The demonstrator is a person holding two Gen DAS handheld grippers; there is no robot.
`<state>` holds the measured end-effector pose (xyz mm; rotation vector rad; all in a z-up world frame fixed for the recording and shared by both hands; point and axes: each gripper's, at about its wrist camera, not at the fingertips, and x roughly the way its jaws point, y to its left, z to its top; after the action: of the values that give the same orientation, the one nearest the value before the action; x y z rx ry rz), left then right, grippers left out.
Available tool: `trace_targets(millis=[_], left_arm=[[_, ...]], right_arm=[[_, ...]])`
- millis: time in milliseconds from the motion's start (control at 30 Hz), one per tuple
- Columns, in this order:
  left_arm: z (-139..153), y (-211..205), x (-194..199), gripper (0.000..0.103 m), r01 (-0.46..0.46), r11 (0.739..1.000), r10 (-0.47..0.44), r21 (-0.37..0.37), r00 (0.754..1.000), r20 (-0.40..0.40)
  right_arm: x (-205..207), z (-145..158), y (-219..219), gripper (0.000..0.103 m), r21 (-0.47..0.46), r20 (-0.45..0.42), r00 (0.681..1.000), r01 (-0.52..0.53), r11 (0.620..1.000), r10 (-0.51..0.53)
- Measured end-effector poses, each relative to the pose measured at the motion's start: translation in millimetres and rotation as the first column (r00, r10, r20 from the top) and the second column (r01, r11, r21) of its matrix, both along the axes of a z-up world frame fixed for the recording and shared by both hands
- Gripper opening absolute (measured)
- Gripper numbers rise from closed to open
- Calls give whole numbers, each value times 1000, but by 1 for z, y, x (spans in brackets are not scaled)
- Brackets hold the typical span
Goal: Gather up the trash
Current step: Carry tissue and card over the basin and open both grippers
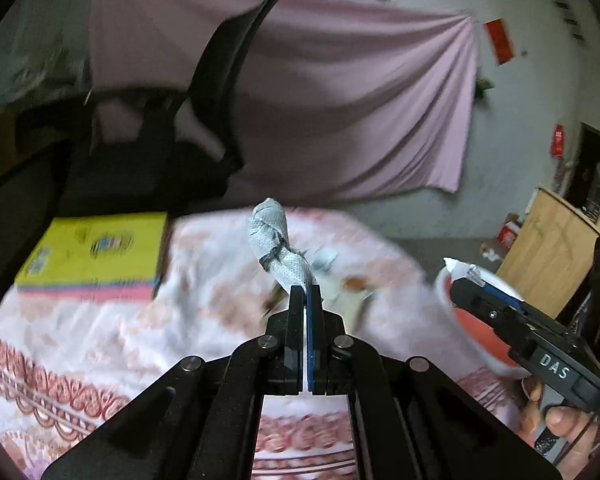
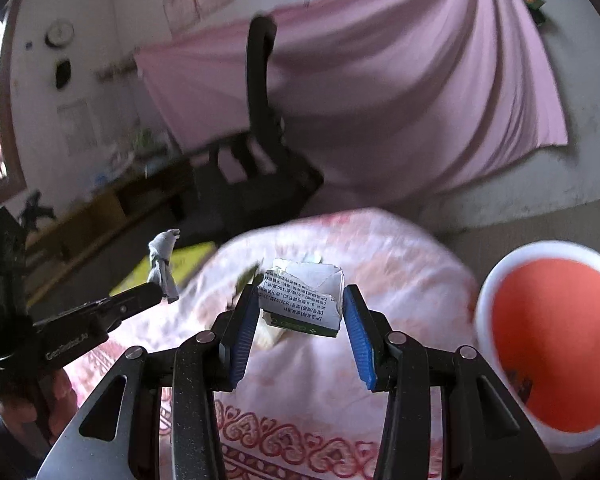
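Left tongs (image 1: 305,292) clamp tight on a twisted grey wrapper (image 1: 274,242), lifted above the pink-patterned counter (image 1: 100,320). Right tongs (image 2: 302,308) pinch a torn printed carton (image 2: 302,300) above the same counter. Just right of the counter sits an orange bin (image 2: 552,340), white-rimmed.

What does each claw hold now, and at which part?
Left claw: twisted grey wipe, by its lower end. Right claw: torn printed carton, by its sides.
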<state>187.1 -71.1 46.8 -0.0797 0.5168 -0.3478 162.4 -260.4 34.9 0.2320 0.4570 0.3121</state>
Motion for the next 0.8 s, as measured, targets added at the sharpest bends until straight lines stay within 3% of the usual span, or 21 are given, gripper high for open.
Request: trace_targets(millis=[133,367,533,800], left_arm=[[19,-34,-19,0,82,996,-85,36,990,114],[25,-104,-36,0,240,964,-258,116,948,184],[13,-149,-33,0,330,933,-352,142,920,171],[-4,-203,-18,0,427,897,-436,117,898,63]], right_arm=[[-20,15,-26,41,-10,120,989,93,996,-91],[-46,22,-72,41,-45,242,935,278,959,-260],[-49,16,-106,42,-13,221,910,363,932,-351],[-45,-4,-148,43,26,101,883,457,889,-458]])
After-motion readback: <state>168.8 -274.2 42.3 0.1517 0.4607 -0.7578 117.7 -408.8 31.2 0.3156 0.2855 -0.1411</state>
